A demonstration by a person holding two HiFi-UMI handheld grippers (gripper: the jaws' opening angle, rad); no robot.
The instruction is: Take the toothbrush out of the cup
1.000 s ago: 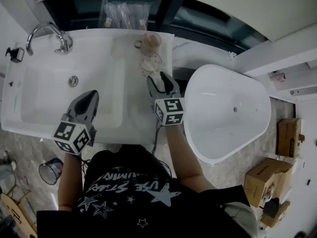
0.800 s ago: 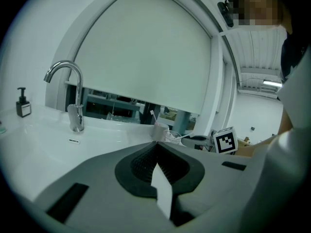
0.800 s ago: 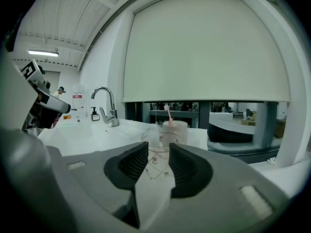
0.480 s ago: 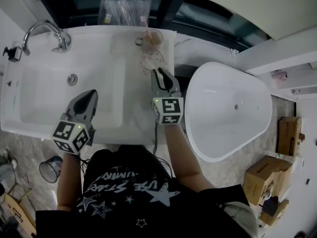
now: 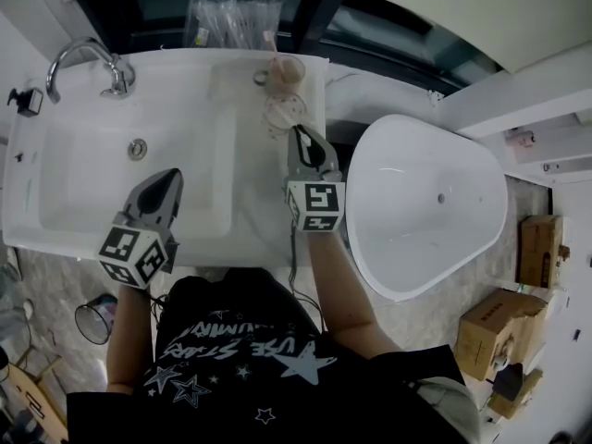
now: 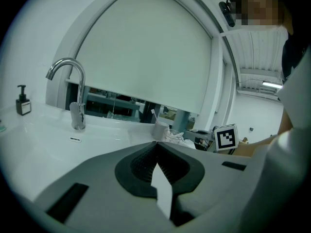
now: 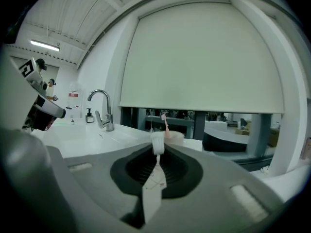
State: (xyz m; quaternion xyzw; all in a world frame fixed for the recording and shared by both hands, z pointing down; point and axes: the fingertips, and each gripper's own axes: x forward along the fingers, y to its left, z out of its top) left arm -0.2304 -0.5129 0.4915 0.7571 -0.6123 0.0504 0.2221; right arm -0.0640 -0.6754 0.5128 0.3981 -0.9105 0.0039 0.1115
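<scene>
The right tool [image 5: 302, 137], jaws just closing, pinches the white toothbrush [image 7: 157, 142] at the clear cup [image 5: 280, 111], 12 o'clock, by the right edge of the counter [image 5: 254, 213]; left tool [image 5: 172, 179] pressed together, empty, over the open sink [image 5: 83, 178].

Black short-sleeved T-shirt [image 5: 231, 359] with white stars and lettering; left gripper [image 5: 173, 175], right gripper [image 5: 302, 131]: grey, black-and-white marker cubes [image 5: 137, 252].

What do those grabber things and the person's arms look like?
Both the left gripper and right gripper are grey pointed wedges with black ribbed pads. Each carries a white cube with black square markers. The person wears a black shirt with white stars. The right jaws have just been closing, a white toothbrush between them.
</scene>
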